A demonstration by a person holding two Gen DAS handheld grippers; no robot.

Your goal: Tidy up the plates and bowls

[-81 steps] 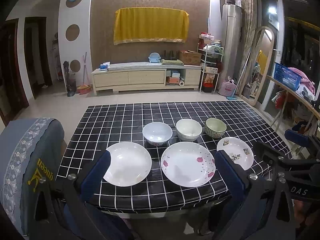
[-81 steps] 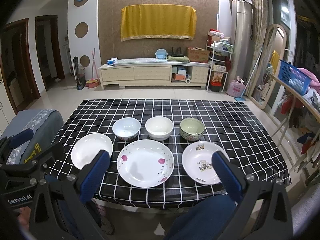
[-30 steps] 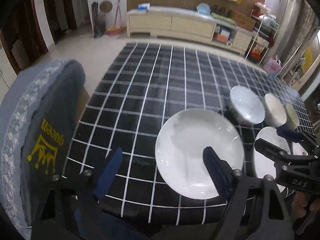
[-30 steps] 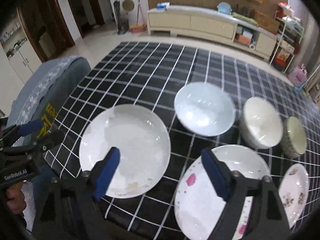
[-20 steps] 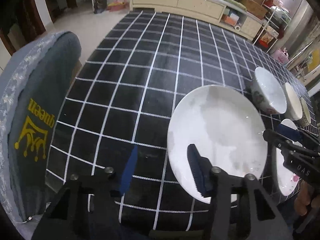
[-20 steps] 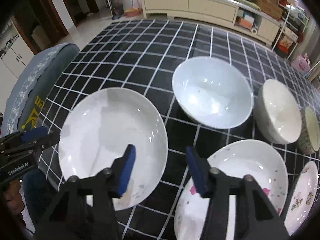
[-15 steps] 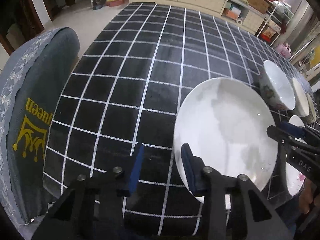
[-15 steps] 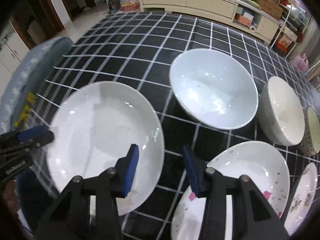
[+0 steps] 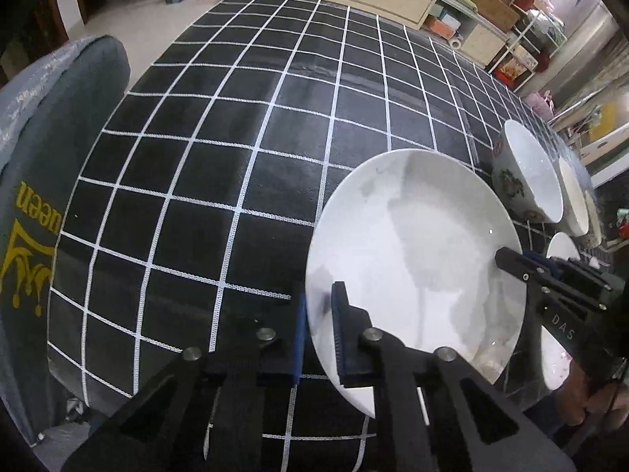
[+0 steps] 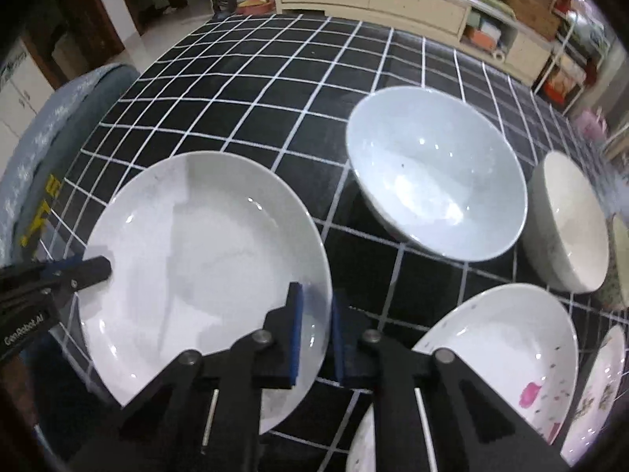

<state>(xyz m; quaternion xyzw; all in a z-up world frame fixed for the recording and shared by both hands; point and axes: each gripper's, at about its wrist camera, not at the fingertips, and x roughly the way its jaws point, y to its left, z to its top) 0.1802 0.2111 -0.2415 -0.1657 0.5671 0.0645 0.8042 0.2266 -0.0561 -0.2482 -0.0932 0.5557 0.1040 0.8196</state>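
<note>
A plain white plate (image 9: pixel 412 244) (image 10: pixel 204 251) lies at the near left of the black checked table (image 10: pixel 275 59). My left gripper (image 9: pixel 319 295) is shut on its left rim, one pad inside and one outside. At the opposite rim the jaws of my right gripper (image 10: pixel 316 293) are closing, with the rim between the pads and touching both. Each view shows the other gripper's tip (image 10: pixel 94 267) (image 9: pixel 507 255) on the far rim. Behind stand a pale blue bowl (image 10: pixel 432 188), a cream bowl (image 10: pixel 566 220) and a patterned bowl (image 10: pixel 621 251).
A large plate with pink flowers (image 10: pixel 503 338) lies right of the white plate, and a small flowered plate (image 10: pixel 601 377) lies beyond it. A chair with a grey cover (image 9: pixel 39 157) stands at the table's left edge. A hand (image 9: pixel 582 401) holds the right gripper.
Both grippers have come down over the plain white plate, and their jaws have gone from wide apart to closed around its opposite rims.
</note>
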